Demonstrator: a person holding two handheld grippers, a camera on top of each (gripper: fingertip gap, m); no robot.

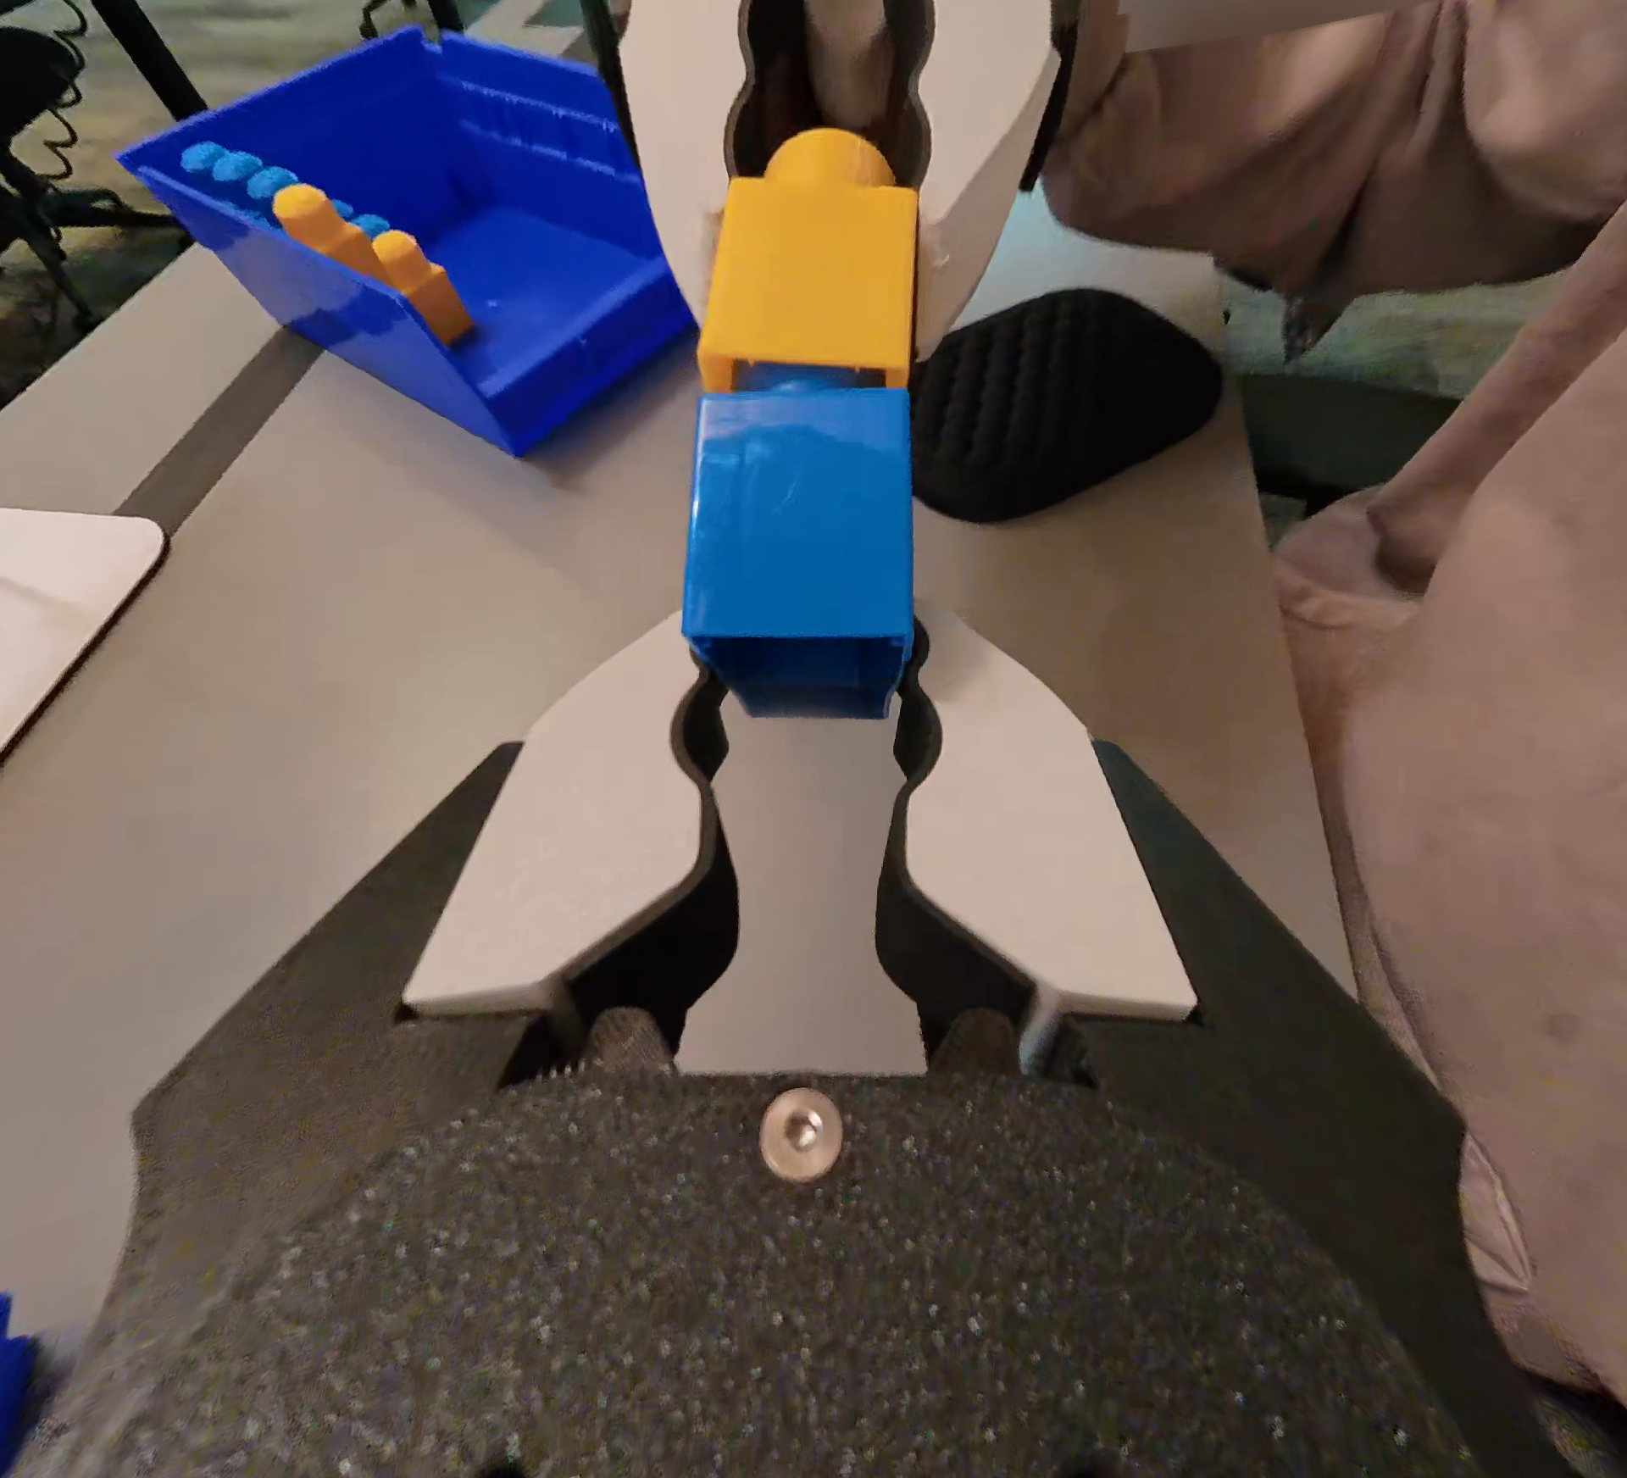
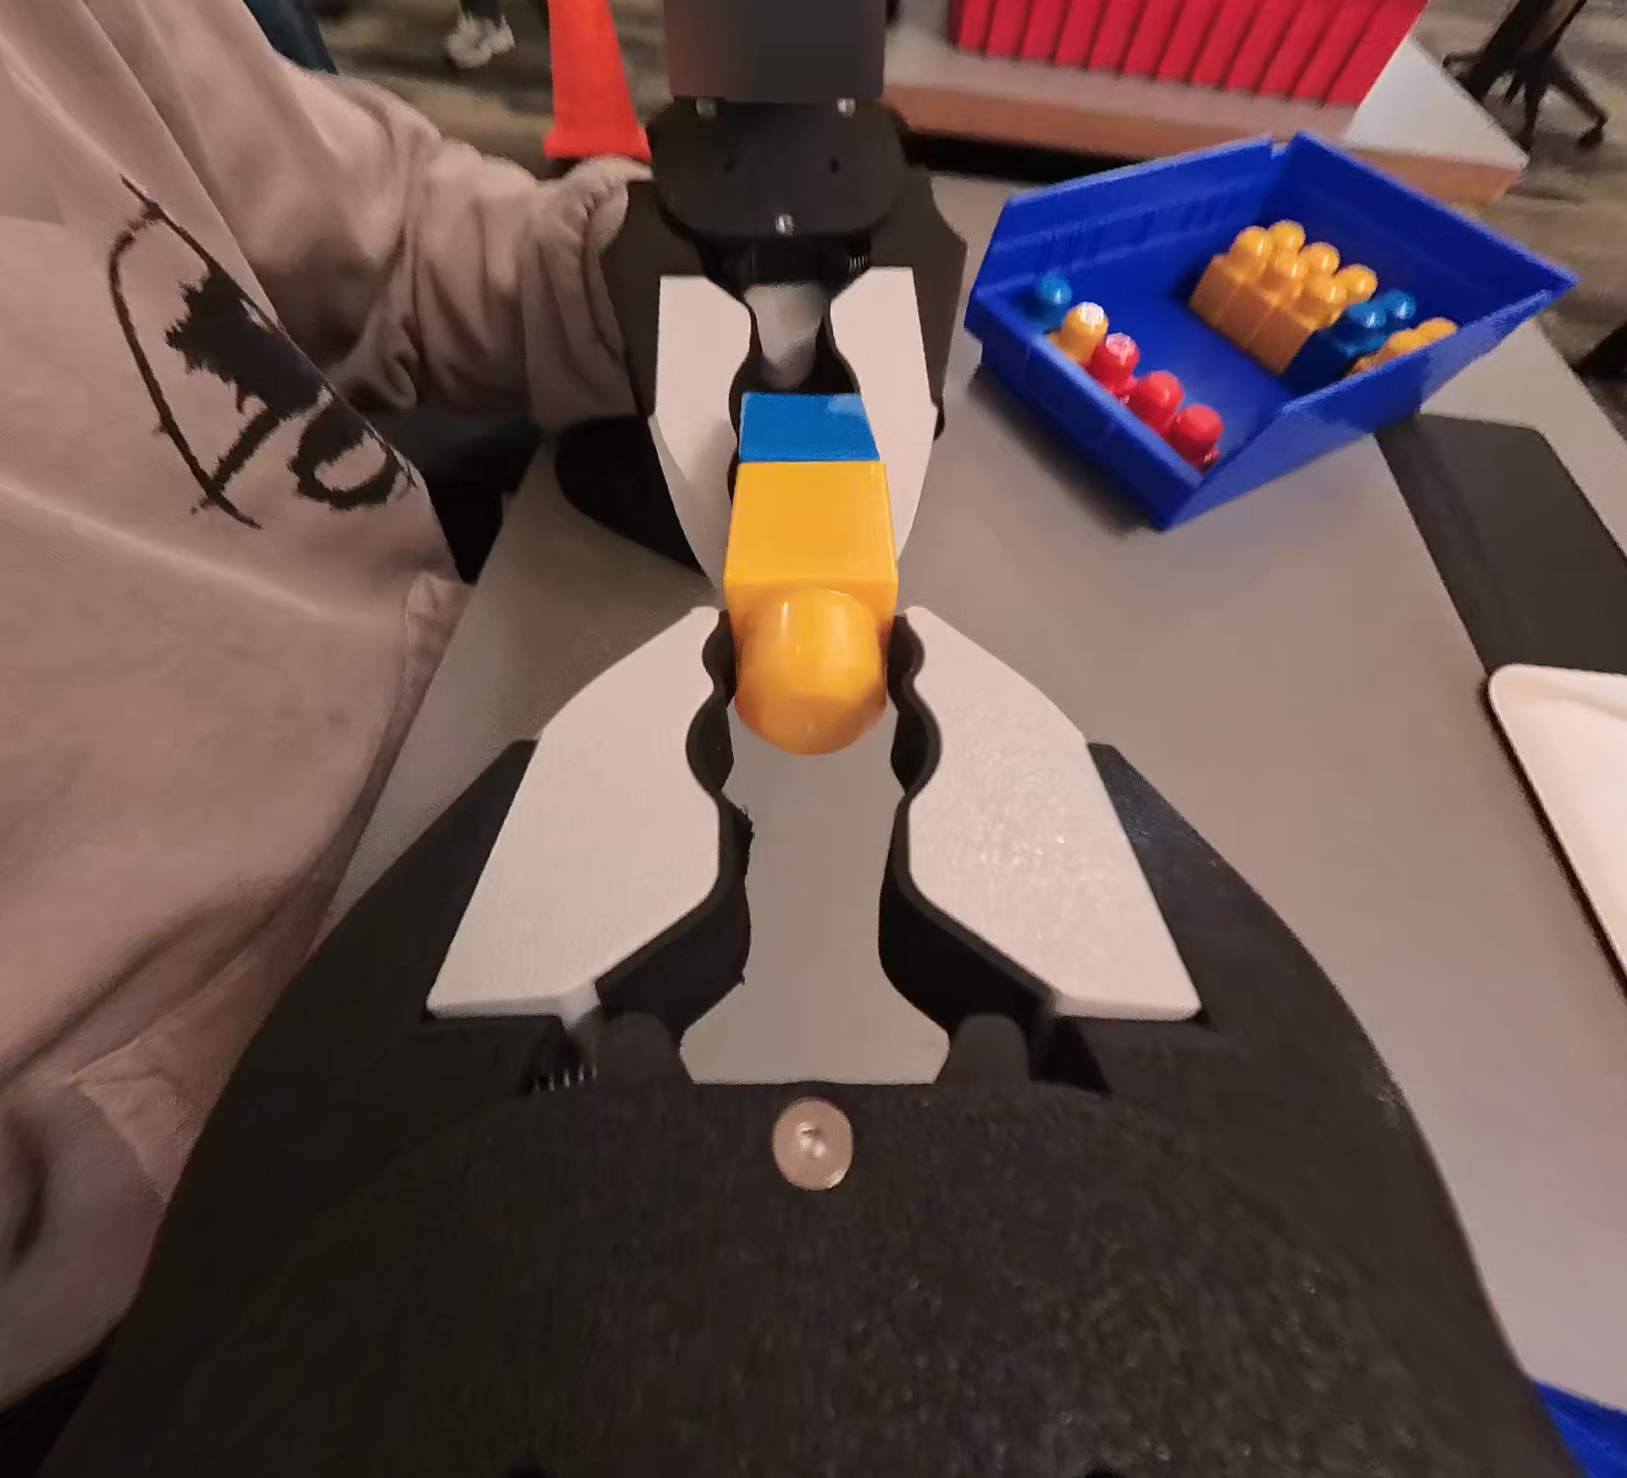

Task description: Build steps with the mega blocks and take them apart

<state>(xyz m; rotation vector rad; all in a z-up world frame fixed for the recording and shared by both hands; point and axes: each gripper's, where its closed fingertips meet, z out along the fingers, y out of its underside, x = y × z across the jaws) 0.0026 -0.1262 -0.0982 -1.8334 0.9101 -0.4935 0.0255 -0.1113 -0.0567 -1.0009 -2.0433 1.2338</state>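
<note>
Mega blocks, blue [image 1: 797, 520] and yellow [image 1: 810, 282], clamped end-to-end between left gripper [image 1: 806, 674] and right gripper [image 2: 810, 643] above table centre; light, rigid, slick; best gripped by flat sides.

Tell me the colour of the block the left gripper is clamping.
Blue; the left gripper pinches its open end. It shows best in the left wrist view.

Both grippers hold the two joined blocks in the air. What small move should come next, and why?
Probably pull the grippers straight apart. The left gripper is shut on the blue block and the right gripper on the yellow block; in the left wrist view a thin gap already shows the blue stud between them.
</note>
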